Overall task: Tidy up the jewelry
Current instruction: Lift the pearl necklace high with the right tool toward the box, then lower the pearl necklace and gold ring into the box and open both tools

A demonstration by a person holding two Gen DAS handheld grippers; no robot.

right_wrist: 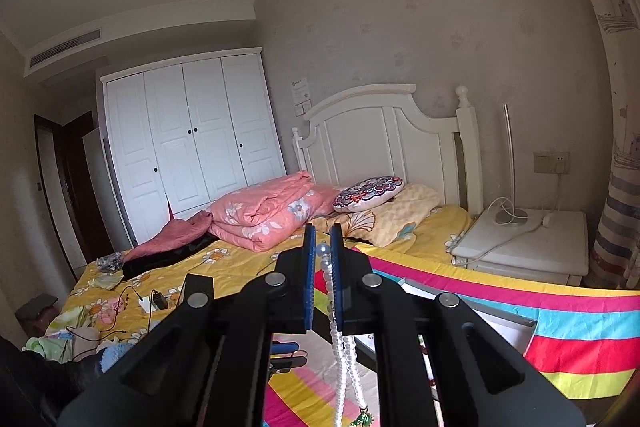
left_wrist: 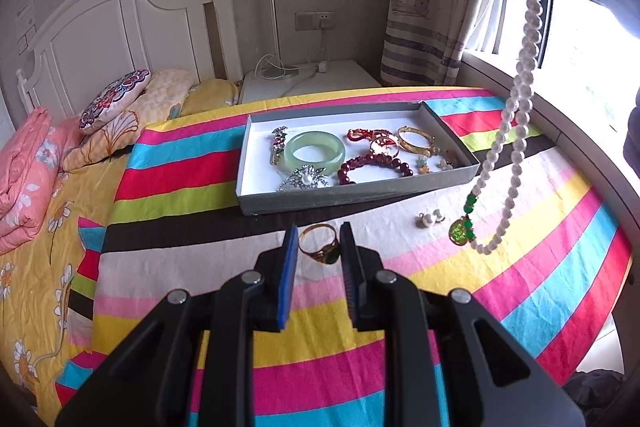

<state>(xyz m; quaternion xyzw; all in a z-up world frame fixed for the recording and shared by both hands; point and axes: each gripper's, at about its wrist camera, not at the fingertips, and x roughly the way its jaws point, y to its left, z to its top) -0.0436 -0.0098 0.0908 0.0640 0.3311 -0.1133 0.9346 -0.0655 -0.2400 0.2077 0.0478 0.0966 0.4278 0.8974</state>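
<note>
My left gripper [left_wrist: 319, 229] is open low over the striped cloth, its fingers either side of a gold ring with a green stone [left_wrist: 320, 245]. My right gripper [right_wrist: 322, 233] is shut on a white pearl necklace [right_wrist: 344, 355], held high; the necklace hangs down at the right of the left wrist view [left_wrist: 520, 99], its green pendant [left_wrist: 462, 231] just above the cloth. A grey box with a white inside [left_wrist: 452, 135] holds a jade bangle [left_wrist: 315, 150], a dark red bead bracelet [left_wrist: 374, 167], a gold bangle [left_wrist: 416, 141], brooches and other pieces. Pearl earrings [left_wrist: 430, 218] lie on the cloth.
The striped cloth [left_wrist: 520, 287] covers a table beside the bed [right_wrist: 240, 259], which has pillows and a pink quilt [right_wrist: 268, 215]. A white nightstand with a lamp [right_wrist: 524, 243] stands behind. A window and curtain [left_wrist: 432, 7] are at the right.
</note>
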